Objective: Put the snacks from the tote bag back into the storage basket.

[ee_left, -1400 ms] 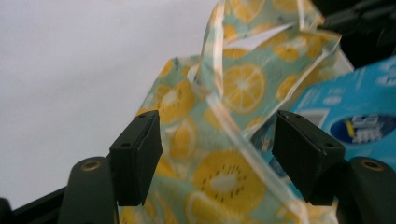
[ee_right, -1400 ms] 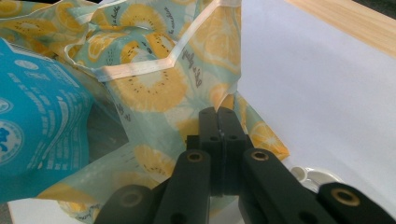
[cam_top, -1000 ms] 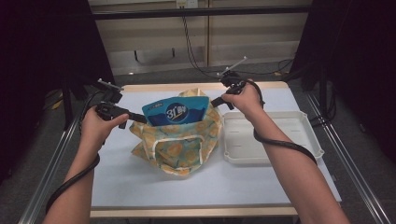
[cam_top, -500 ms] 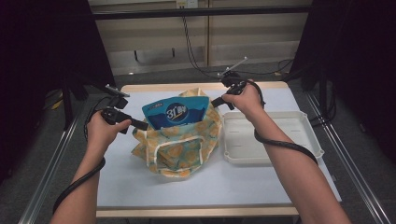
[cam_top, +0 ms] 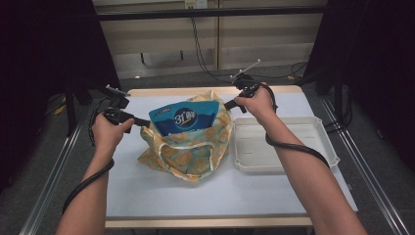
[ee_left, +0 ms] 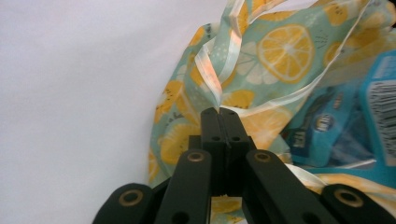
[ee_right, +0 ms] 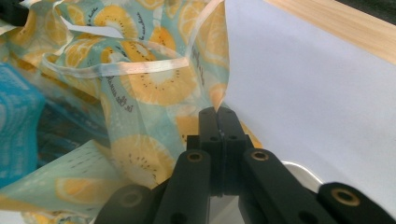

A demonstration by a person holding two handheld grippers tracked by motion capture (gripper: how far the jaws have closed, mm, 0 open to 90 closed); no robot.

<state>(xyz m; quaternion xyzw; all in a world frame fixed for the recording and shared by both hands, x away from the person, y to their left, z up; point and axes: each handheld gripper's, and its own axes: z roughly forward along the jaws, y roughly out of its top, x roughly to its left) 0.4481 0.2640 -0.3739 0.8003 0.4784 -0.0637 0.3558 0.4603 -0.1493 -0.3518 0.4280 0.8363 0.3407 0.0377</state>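
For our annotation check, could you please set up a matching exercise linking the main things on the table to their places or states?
Things:
1. fruit-print bag
2. blue pouch
3. white tray
4. left gripper

Places or states:
A. lies bare on the table, to the right in the high view
B. sticks out of the bag's mouth
C. shut on the bag's edge
D. printed with orange slices, held at both sides

Pairs: 1-D, 2-B, 3-A, 4-C
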